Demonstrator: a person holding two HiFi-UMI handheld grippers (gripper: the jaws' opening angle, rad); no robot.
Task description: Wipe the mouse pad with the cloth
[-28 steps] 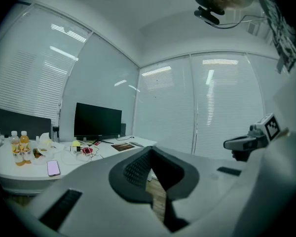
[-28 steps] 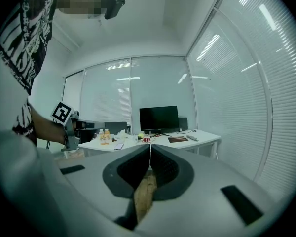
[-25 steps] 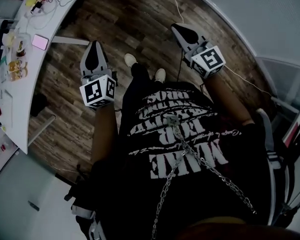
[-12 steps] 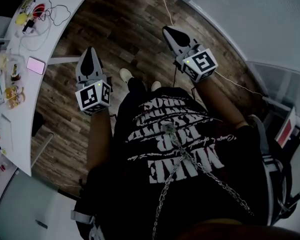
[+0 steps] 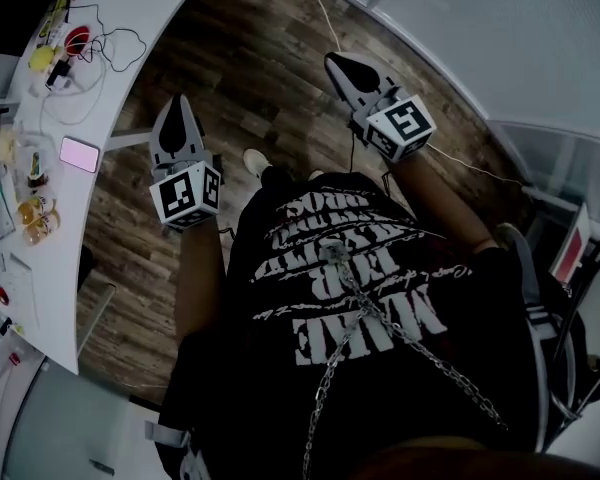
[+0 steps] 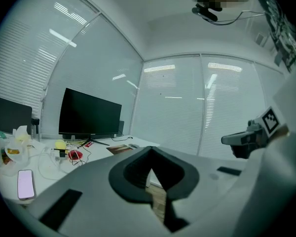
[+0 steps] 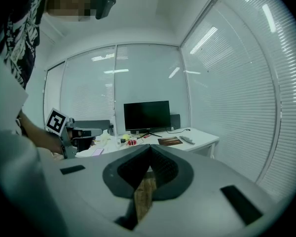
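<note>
I see a brown mouse pad (image 6: pixel 120 149) lying on the white desk (image 6: pixel 49 174), right of the dark monitor (image 6: pixel 89 113). It shows again, small, in the right gripper view (image 7: pixel 169 141). No cloth can be made out in any view. Both grippers are held in the air over the wooden floor, away from the desk. My left gripper (image 5: pixel 179 100) (image 6: pixel 150 151) is shut and holds nothing. The right gripper (image 5: pixel 332 58) (image 7: pixel 149 149) is shut and empty too. Each gripper sees the other: the right one (image 6: pixel 251 137) and the left one (image 7: pixel 71 132).
The desk (image 5: pixel 40 218) runs along the left of the head view, cluttered with a pink phone (image 5: pixel 80 154), cables, a red object (image 5: pixel 77 41) and small packets. Glass walls with blinds enclose the room. A person in a black printed shirt (image 5: pixel 360 308) stands on the plank floor (image 5: pixel 270 58).
Both grippers have travelled across the floor together with the person. More of the desk's length now shows at the left of the head view. Both pairs of jaws stayed shut.
</note>
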